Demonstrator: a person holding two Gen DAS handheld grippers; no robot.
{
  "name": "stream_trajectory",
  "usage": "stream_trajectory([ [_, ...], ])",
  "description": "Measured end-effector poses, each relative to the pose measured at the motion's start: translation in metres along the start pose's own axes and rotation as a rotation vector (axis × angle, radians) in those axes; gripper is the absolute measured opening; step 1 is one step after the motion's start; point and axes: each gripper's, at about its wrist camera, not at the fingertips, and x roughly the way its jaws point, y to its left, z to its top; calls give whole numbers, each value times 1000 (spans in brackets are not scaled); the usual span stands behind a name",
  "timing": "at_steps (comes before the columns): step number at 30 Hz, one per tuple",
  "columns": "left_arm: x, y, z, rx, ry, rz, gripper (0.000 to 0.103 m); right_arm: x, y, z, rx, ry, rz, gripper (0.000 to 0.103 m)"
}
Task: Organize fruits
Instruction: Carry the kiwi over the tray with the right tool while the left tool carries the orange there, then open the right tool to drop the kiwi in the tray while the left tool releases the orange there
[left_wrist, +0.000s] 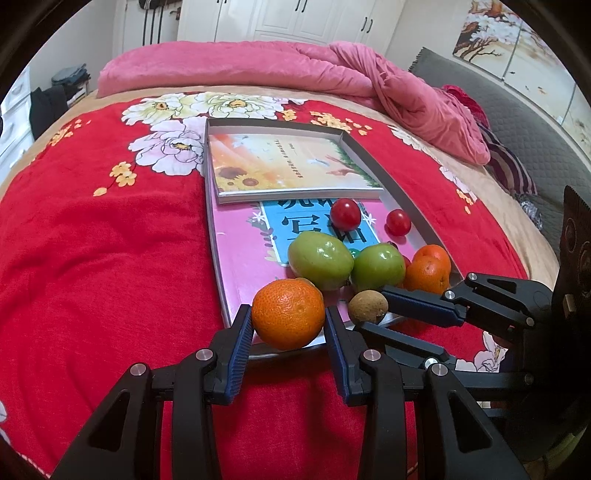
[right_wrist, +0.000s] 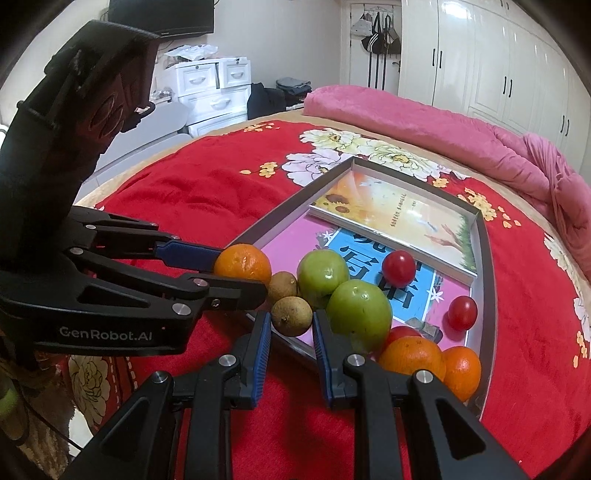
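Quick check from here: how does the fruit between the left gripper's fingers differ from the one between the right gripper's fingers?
The left gripper holds a bright orange tangerine with pebbled, glossy peel; the right gripper brackets a dull brown longan with a matte, speckled skin. The tangerine is clearly larger and fills its gap, pads touching both sides. The longan is smaller, with a gap visible at the right-hand finger. Both are roundish and sit at the near edge of the tray.

Orange mandarin (left_wrist: 288, 314), green apples (left_wrist: 320, 259) – red floral blanket (left_wrist: 92, 258), blue-padded fingers (left_wrist: 242, 354)
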Motion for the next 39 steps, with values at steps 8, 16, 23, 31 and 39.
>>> stream_trajectory([
  [8,0,0,0,-2,1,-2,40,-4,-2,-1,14,-12,5,24],
  [16,2,0,-1,-10,5,-9,40,-10,-3,-2,18,-27,-5,32],
  [23,1,2,-1,-25,4,-20,40,-15,-3,-2,17,-44,-22,43],
  [31,0,3,0,-31,6,-25,40,-20,-6,-2,28,-62,-45,53],
  [39,-1,5,0,-48,7,-36,41,-24,-10,-2,45,-75,-68,58],
])
